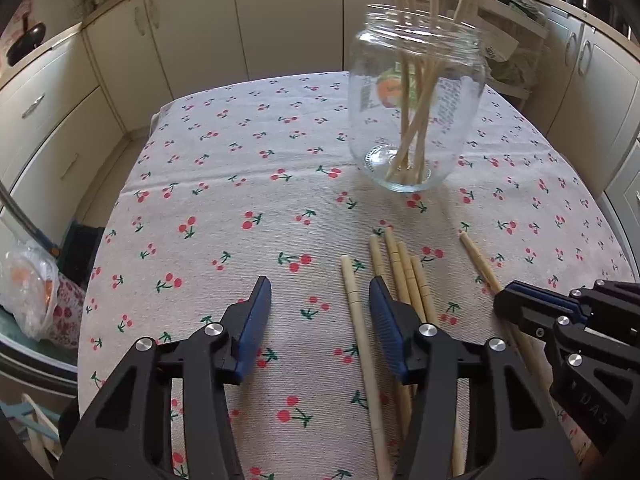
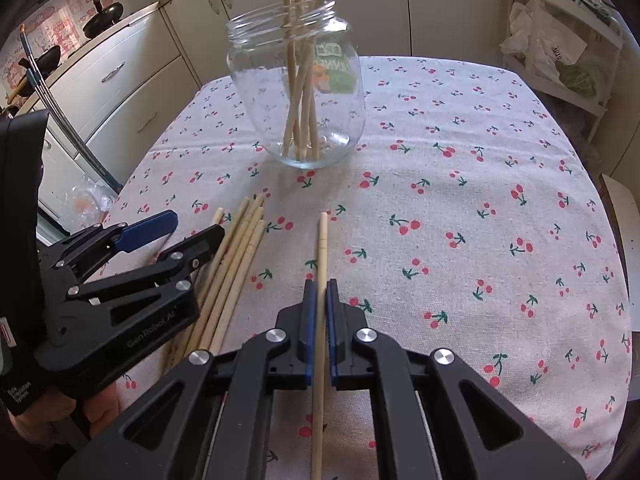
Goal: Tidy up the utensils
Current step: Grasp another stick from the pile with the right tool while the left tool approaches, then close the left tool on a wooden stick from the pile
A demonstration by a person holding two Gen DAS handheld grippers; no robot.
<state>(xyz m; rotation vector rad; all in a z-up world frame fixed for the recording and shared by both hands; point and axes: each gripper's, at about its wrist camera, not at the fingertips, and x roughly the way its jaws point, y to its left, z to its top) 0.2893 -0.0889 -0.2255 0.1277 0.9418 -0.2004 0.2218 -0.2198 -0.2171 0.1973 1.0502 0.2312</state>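
On table (image 2: 440,160): five loose chopsticks (image 2: 236,264), one jar (image 2: 298,92).

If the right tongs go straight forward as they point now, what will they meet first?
Probably the glass jar holding chopsticks; before it only cherry tablecloth shows. The right tongs are shut on one chopstick. Depth is uncertain.

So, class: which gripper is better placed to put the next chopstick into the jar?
Right. The right gripper is shut on a chopstick that points toward the glass jar; the left gripper is open and holds nothing.
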